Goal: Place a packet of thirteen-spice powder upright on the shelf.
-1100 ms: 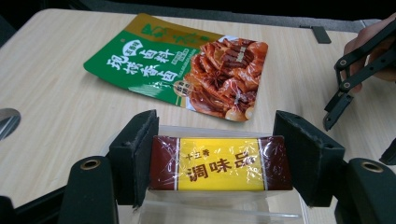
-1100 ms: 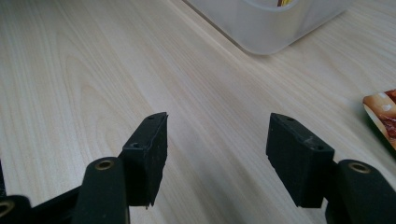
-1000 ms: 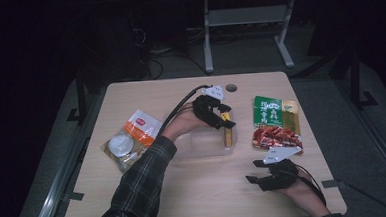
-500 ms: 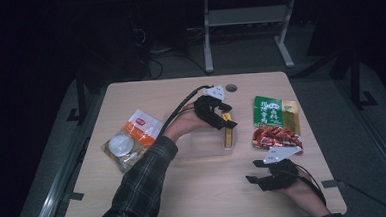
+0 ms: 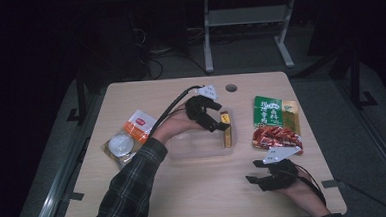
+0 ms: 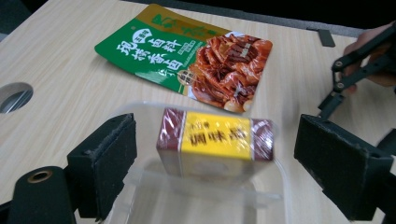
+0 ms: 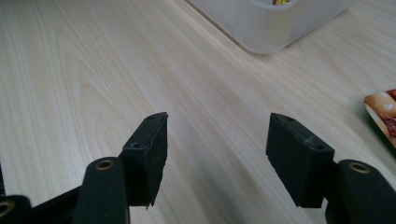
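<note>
A yellow and maroon box (image 6: 215, 140) wrapped in film stands on its edge inside a clear plastic container (image 6: 205, 191), against its right wall (image 5: 231, 136). My left gripper (image 5: 217, 123) hovers just above the box (image 5: 226, 133). Its jaws have just been opening: the box sits between them, and both pads (image 6: 109, 154) stand clear of it. My right gripper (image 5: 258, 174) rests on the table near the front right, open with nothing between its fingers (image 7: 154, 140).
A green and red food packet (image 5: 274, 121) lies flat right of the container. An orange and white packet with a round lid (image 5: 127, 139) lies at the left. A cable hole (image 5: 231, 88) sits at the back of the table.
The left gripper's jaws have spread off the box, and the hand has drawn back slightly to the left and up. The box stays in the container. The right hand has not moved.
</note>
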